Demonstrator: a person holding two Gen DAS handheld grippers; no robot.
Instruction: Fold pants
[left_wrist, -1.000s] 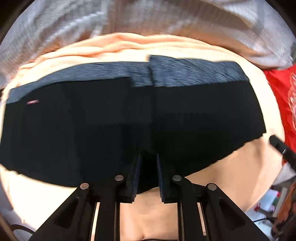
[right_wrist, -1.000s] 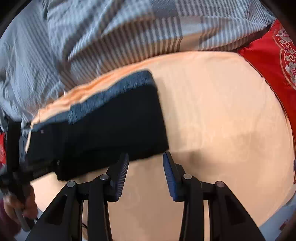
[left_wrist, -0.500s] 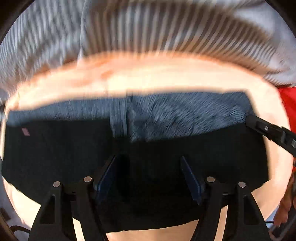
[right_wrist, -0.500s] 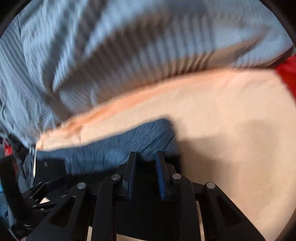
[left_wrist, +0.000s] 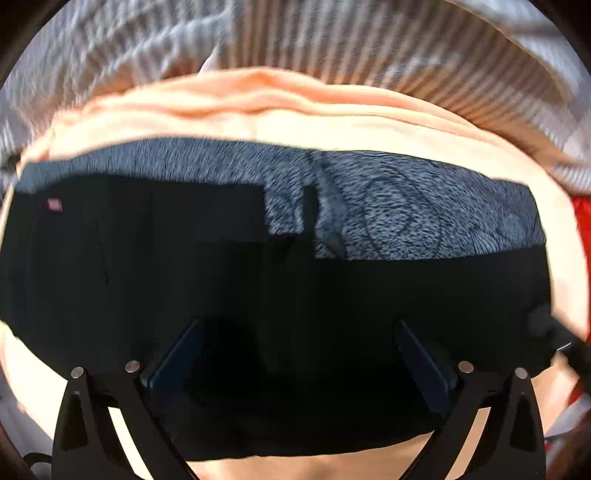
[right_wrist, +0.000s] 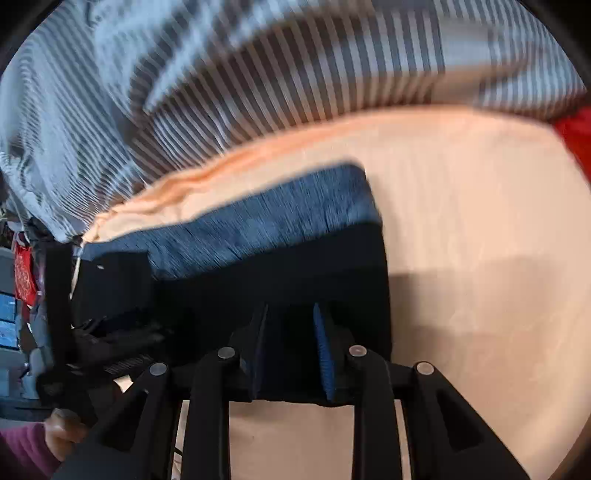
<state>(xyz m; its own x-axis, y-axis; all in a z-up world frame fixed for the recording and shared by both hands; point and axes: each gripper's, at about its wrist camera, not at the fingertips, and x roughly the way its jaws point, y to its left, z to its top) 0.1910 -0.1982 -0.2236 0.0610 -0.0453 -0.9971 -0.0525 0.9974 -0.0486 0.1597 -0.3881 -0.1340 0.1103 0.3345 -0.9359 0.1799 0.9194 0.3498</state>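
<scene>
Peach sheet (right_wrist: 480, 221) under a striped blanket (right_wrist: 258, 74), black pants (left_wrist: 184, 277) folded on it.
Your left tool (left_wrist: 295, 354) points straight down, jaws opening wide over the pants; your right tool (right_wrist: 291, 332) tilts steeply down, jaws narrow and opening, fabric between them.

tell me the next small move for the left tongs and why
Probably lift the left tongs clear. Their jaws are opening wide over the black pants, which lie flat and folded on the peach sheet. The right tongs are also opening over the pants' edge.
</scene>
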